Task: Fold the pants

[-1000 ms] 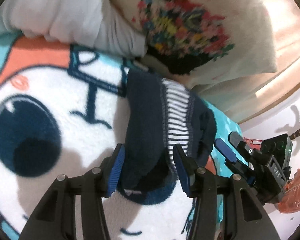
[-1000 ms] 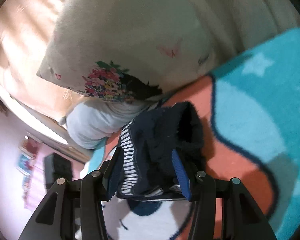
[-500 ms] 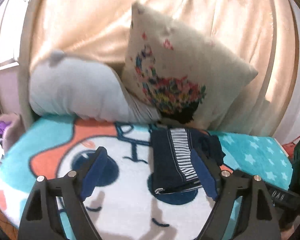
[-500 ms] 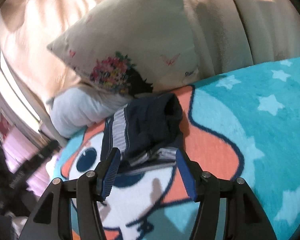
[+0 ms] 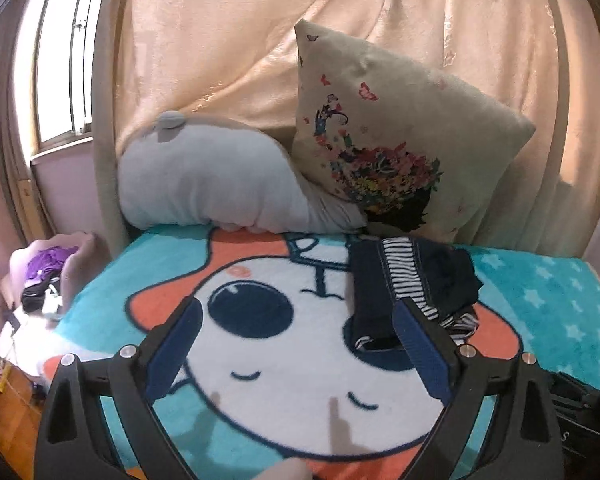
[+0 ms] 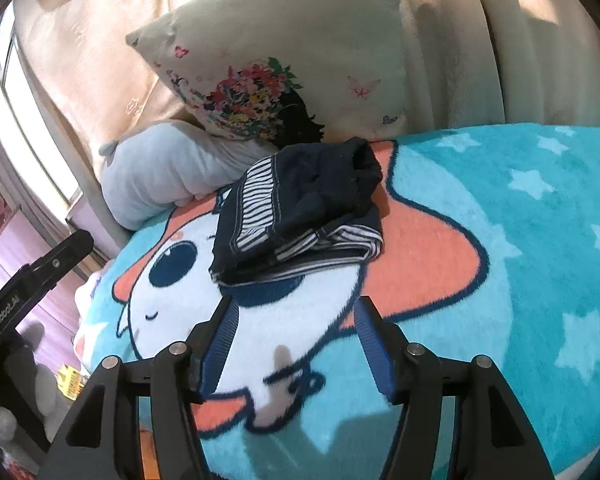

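A bed under peach curtains [image 5: 228,40] carries a turquoise cartoon blanket [image 5: 284,360] with stars. On it, toward the head end, lie the pants [image 6: 300,208], a compact dark navy bundle with a striped white panel showing on top and striped edges peeking out at the near side; their far edge sits just beside a floral pillow [image 5: 388,132], which leans against a grey pillow [image 5: 204,184]. The left gripper [image 5: 296,352] hovers above the blanket with its blue pads spread wide and nothing between them; the right gripper [image 6: 294,344] likewise stands open and empty, short of the bundle. The fold looks essentially done. The main risk, as I judge it, is the lumpy top layer: the bundle bulges at the far right corner, and on the fluffy pile it could slump or spring open unless pressed flat. A careless pass of either tool could also snag the loose striped hem and drag the stack apart. The floral pillow crowds the far side, leaving little room to reach behind. Off the bed's left edge sits a basket [image 5: 76,252] with purple clothes, well apart.
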The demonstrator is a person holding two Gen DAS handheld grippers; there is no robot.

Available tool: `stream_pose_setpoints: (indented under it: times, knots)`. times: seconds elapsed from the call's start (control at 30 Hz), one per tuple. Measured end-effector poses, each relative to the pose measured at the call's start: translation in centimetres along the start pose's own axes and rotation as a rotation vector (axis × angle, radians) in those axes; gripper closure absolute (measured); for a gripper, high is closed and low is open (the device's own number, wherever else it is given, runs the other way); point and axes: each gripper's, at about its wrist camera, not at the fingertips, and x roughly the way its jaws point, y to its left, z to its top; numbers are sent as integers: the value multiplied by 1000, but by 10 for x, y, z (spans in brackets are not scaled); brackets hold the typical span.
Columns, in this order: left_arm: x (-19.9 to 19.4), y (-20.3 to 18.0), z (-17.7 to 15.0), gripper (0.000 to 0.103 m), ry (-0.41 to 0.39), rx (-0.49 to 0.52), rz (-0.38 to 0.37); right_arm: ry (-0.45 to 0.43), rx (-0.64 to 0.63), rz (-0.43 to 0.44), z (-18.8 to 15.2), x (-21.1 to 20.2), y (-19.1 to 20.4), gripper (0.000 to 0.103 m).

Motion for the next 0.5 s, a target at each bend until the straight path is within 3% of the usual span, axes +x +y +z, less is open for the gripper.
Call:
stream_pose_setpoints:
  times: [0.2,0.5]
  knots:
    - [-8,-5,-7,2,-9,42,-11,12,-32,-11,-9,-2,11,35]
    - [11,-4,-16,2,93,38,-61,32,-16,-54,-13,4,6,35]
